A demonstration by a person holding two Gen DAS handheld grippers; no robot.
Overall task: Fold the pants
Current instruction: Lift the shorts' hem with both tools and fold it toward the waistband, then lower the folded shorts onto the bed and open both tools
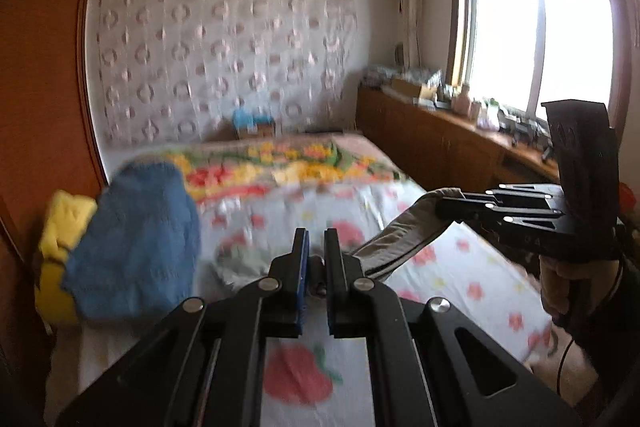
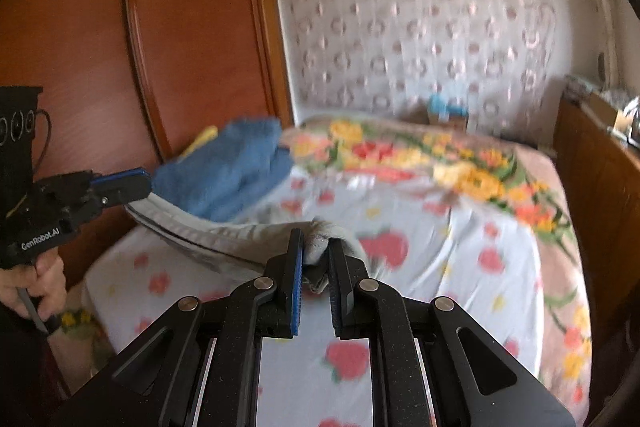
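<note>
Both tongs pinch the grey pants: left tongs [image 1: 316,259] and right tongs [image 2: 316,259] hold them stretched above the bed [image 2: 400,227]. The carrying step looks underway; next, lay them flat near the blue towel [image 2: 232,167].

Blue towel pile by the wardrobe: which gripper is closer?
Left. The left gripper sits right beside the blue towel pile, fingers shut on the grey pants. The right gripper holds the pants' other end, further toward the window side.

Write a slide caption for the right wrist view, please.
Both grippers, right and left, hold the grey pants stretched above the flowered bed sheet.
</note>
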